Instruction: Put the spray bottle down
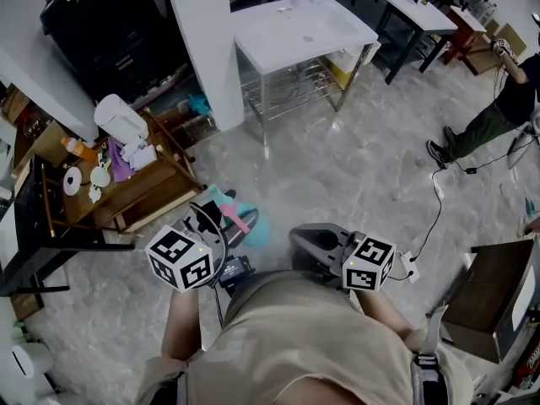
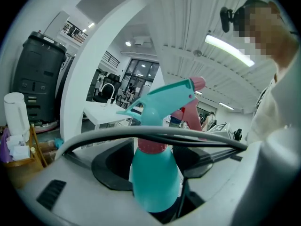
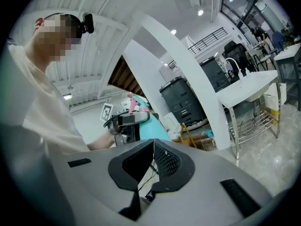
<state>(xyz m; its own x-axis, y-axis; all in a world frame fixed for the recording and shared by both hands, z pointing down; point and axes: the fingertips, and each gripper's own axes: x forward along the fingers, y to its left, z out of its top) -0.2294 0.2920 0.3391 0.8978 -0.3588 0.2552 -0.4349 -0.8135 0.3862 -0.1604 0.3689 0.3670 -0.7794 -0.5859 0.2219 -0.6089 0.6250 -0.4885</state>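
Note:
A teal spray bottle [image 2: 155,173] with a pink collar and a pink trigger stands upright between the jaws of my left gripper [image 2: 157,166], which is shut on its body. In the head view the spray bottle [image 1: 247,224] is carried low in front of the person, above the marble floor, with the left gripper [image 1: 221,230] behind it. My right gripper [image 1: 314,241] is just to its right and holds nothing. In the right gripper view that right gripper [image 3: 153,161] has its jaws pressed together, and the teal spray bottle [image 3: 153,128] shows off to its left.
A white table [image 1: 295,32] with a wire shelf under it stands ahead. A wooden trolley [image 1: 143,188] with a white appliance is at the left, a black machine [image 1: 101,15] behind it. A person [image 1: 489,116] stands at the far right, near a cable [image 1: 439,201] on the floor.

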